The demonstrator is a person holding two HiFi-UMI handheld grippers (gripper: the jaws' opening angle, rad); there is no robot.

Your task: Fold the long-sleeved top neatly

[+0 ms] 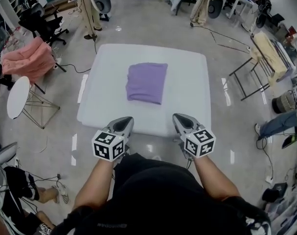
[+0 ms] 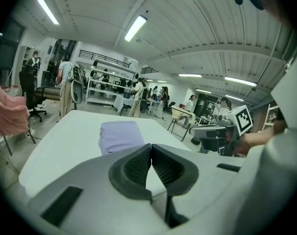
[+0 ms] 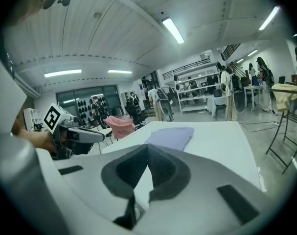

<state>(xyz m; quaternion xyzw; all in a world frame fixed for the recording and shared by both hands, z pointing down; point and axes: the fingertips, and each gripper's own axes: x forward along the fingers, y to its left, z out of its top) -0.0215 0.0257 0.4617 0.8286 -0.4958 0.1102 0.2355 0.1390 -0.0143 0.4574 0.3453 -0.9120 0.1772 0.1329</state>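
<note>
The purple long-sleeved top lies folded into a compact rectangle in the middle of the white table. It shows too in the left gripper view as the purple top and in the right gripper view as the purple top. My left gripper hangs at the table's near edge, shut and holding nothing. My right gripper sits level with it to the right, also shut and holding nothing. Both are well short of the top, raised above the table edge. In each gripper view the jaws meet at their tips.
A chair draped with pink cloth and a round white stool stand left of the table. A folding rack stands to the right. Cables cross the floor, and people and office chairs are at the far side of the room.
</note>
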